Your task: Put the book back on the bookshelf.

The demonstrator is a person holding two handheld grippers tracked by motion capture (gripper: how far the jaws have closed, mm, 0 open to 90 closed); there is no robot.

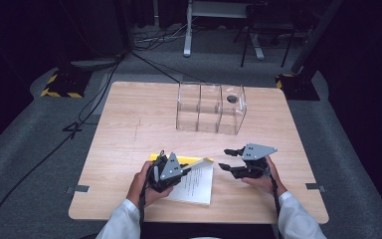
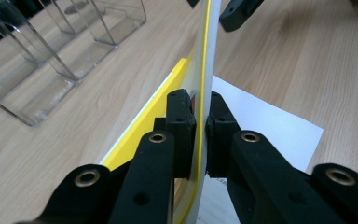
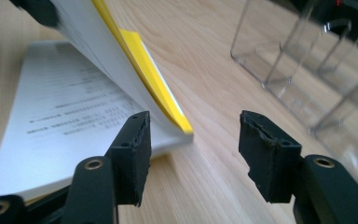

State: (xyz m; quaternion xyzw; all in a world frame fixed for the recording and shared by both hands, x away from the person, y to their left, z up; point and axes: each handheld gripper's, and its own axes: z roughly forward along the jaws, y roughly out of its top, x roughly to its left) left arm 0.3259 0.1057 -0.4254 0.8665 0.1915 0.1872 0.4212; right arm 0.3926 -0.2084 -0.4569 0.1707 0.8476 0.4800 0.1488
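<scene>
While the left gripper point(image 1: 179, 169) has its jaws clamped on the lifted yellow-and-white cover sheet point(image 2: 204, 70), we note that the paper stack point(image 1: 196, 186) beneath lies flat at the near edge of the bench point(image 1: 129, 124). Our right gripper point(image 1: 227, 159) stands just beside the stack with jaws apart and nothing between them. We record a clear compartment box point(image 1: 210, 107) farther back.
</scene>
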